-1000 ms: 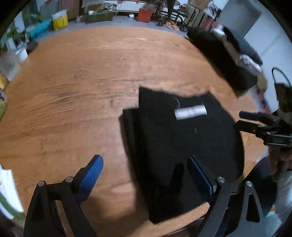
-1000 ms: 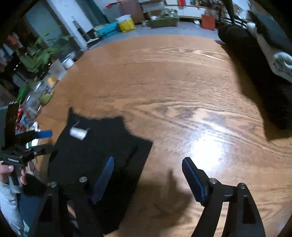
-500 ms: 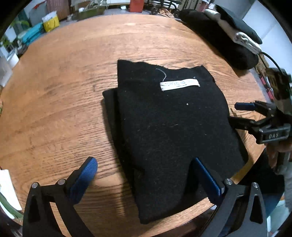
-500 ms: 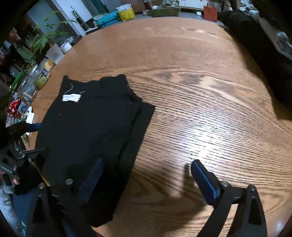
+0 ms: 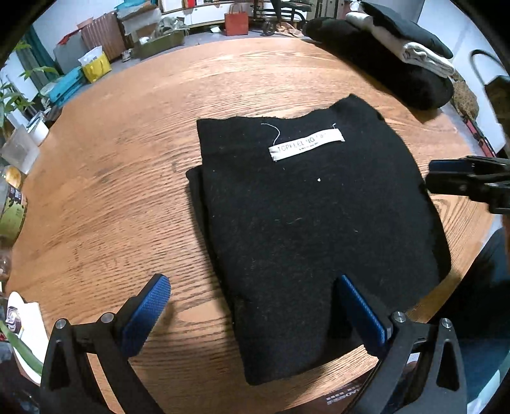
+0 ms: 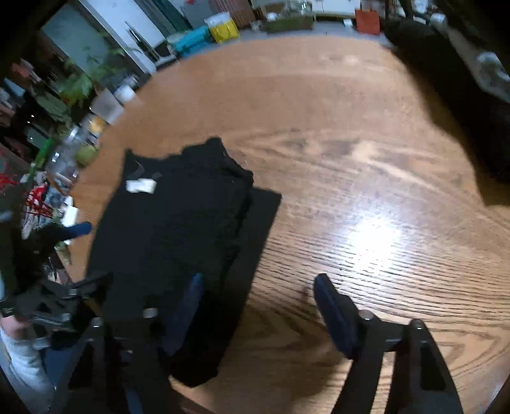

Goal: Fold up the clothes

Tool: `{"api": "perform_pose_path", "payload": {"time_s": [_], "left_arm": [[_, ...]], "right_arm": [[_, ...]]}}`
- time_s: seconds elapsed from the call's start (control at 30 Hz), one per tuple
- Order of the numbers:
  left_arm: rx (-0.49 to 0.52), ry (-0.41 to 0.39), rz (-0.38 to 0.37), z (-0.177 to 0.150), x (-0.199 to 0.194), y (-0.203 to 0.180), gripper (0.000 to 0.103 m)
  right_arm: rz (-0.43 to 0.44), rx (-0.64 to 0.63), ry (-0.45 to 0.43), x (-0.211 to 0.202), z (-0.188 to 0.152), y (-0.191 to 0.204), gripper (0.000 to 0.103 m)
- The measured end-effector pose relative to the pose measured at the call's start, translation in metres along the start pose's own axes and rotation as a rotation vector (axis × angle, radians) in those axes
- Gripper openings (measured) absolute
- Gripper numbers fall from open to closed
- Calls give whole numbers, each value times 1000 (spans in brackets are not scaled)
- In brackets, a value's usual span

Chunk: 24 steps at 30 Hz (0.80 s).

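We find the folded black garment [image 5: 312,223] flat on the table [image 5: 127,178], long axis running away from both gaping, empty tongs, its near edge under the left gripper [image 5: 251,309], the right gripper [image 6: 258,305] off its right flank.

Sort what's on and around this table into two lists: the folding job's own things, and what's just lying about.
Job:
- black garment, folded, white label up
- left gripper, open
- right gripper, open

Lying about:
- clothes pile at the table's far edge
- yellow bag, red bag
- plants
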<state>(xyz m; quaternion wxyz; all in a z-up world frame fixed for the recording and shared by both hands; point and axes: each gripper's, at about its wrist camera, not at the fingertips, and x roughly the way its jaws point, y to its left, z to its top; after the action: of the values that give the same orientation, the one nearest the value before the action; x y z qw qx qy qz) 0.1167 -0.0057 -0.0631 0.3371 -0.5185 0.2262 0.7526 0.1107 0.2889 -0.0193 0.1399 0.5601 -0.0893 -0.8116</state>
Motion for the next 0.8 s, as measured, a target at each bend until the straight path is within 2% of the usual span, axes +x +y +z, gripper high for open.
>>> {"api": "perform_pose_path", "payload": {"time_s": [0.07,0.17,0.27,0.47,0.63,0.8], "left_arm": [[6,-2,6,1,1,-2,103],[17,-6,15,2,1,-3,103],[23,-7,17,0,0,-2,103],[30,-7,11,-4,-1,-2,103],[17,4,-22,7,14,6,103],[-16,10,-56,7,12,16,103]], "right_arm": [[36,-4,-21,-6,-8,8,53],[91,-18,-33,-9,-20,21,45],[69,-70,9,5,-15,32,39],[36,-76,63,20,-8,33,44],[-4,-109,87,42,-5,38,47],[-16,-92,87,47,-3,32,60]]}}
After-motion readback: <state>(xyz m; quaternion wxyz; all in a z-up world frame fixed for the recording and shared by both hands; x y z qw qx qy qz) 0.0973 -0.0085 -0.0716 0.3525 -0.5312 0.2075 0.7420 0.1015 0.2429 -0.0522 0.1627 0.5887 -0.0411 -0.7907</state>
